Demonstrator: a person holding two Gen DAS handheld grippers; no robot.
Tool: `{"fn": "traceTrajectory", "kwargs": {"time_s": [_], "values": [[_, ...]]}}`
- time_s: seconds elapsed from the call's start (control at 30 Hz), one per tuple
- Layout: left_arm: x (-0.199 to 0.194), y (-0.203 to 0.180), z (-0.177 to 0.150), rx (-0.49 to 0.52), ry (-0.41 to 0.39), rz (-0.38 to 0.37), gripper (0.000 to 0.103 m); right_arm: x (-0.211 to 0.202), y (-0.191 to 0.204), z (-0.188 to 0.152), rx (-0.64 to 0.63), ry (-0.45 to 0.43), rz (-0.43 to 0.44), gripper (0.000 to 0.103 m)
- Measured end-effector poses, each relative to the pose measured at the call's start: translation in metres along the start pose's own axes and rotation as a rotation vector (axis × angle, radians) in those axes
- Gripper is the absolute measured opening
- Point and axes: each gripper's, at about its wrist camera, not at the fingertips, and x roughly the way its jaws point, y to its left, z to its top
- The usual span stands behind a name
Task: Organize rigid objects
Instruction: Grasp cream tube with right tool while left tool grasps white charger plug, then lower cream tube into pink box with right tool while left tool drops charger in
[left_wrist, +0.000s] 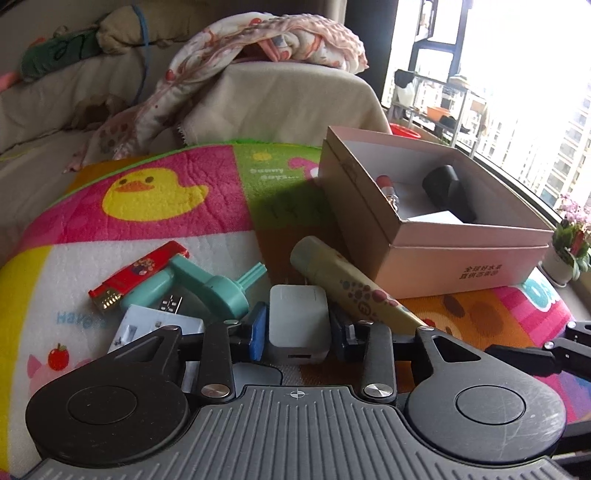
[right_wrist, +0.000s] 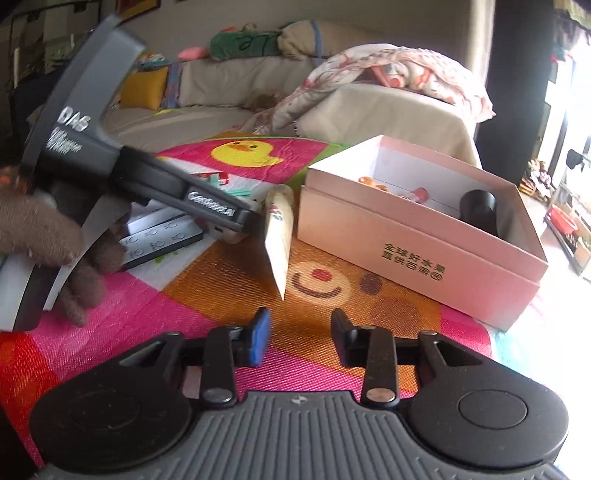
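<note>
Left gripper (left_wrist: 297, 334) straddles the white charger (left_wrist: 298, 321), which fills the gap between the pads; can't tell if they're pressing it. Cream tube (left_wrist: 347, 286) lies just right of it, teal plastic part (left_wrist: 210, 288) and red USB stick (left_wrist: 138, 275) to its left, all on the play mat (left_wrist: 155, 192). Right gripper (right_wrist: 300, 339) hangs released, nothing between its fingers. Pink box (right_wrist: 417, 236) sits open, well ahead, with small items inside.
</note>
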Motion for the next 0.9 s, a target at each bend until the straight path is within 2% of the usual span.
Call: {"fn": "traceTrajectory", "kwargs": {"time_s": [0.2, 0.3, 0.43, 0.6, 0.77, 0.83, 0.9], "values": [[-0.032, 0.005, -0.027, 0.018, -0.007, -0.067, 0.038, -0.005, 0.002, 0.006, -0.008, -0.019, 0.039, 0.04], [-0.048, 0.007, -0.04, 0.05, 0.007, -0.075, 0.038, -0.007, 0.002, 0.022, 0.017, -0.047, 0.088, 0.045], [-0.065, 0.008, -0.054, 0.054, 0.011, -0.096, 0.038, 0.005, 0.006, 0.048, 0.037, -0.073, 0.109, 0.047], [-0.07, 0.0, -0.066, 0.105, -0.031, -0.069, 0.038, 0.051, 0.011, 0.074, 0.113, -0.015, 0.116, 0.048], [-0.069, 0.005, -0.065, 0.085, -0.038, -0.086, 0.038, 0.085, 0.018, 0.078, 0.151, 0.059, 0.073, 0.047], [-0.069, 0.009, -0.065, 0.062, -0.041, -0.101, 0.039, 0.086, 0.02, 0.077, 0.141, 0.058, 0.063, 0.037], [-0.069, 0.011, -0.065, 0.049, -0.044, -0.105, 0.039, 0.082, 0.021, 0.076, 0.115, 0.077, 0.066, 0.037]]}}
